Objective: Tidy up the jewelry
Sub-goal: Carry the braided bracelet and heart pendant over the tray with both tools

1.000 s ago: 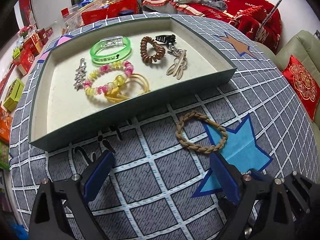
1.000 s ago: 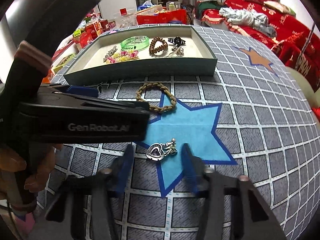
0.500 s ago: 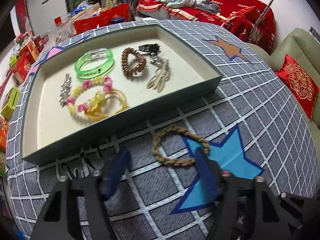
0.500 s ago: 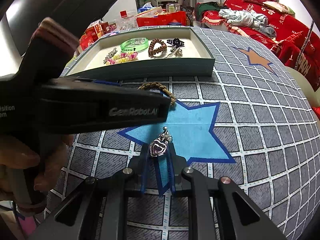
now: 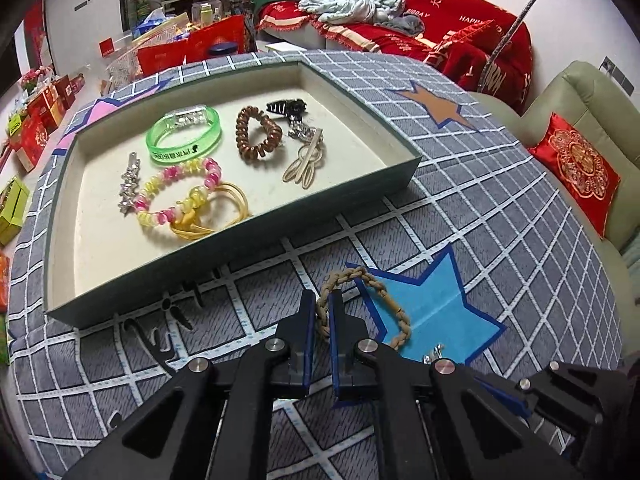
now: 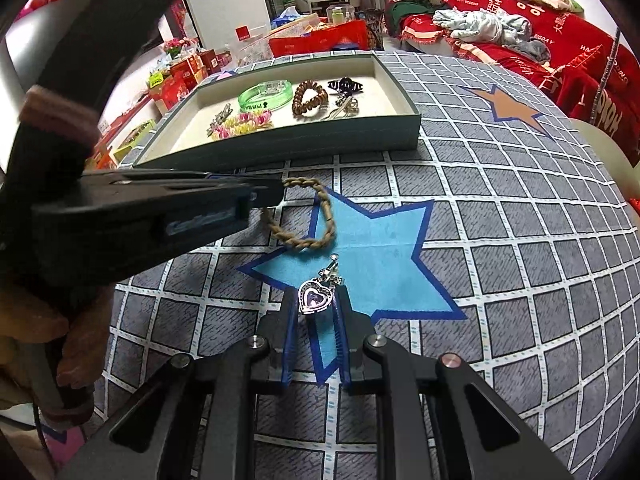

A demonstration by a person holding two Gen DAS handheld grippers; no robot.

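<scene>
While both grippers are pointed down at the checked cloth (image 5: 500,216), each is closed on a piece of jewelry. The left gripper (image 5: 321,312) has just been closing, and its blue pads (image 5: 308,320) are now pinched on the near side of the braided band (image 5: 384,300); the rest of that loop is spread ahead and to the right of the tips, partly over the blue star (image 5: 436,308). The right gripper (image 6: 316,304) is clamped on the heart pendant (image 6: 316,300), which is seen standing between the fingertips with its small chain trailing just ahead onto the star. From the right wrist view the left gripper is seen to the left, with the band (image 6: 316,236) at its tip. Farther ahead of both tools the tray (image 5: 224,248) is set on the cloth, and a green bangle (image 5: 186,136), a brown coil tie (image 5: 258,136), a beaded bracelet (image 5: 176,196) and a black clip (image 5: 286,106) are laid inside it.
</scene>
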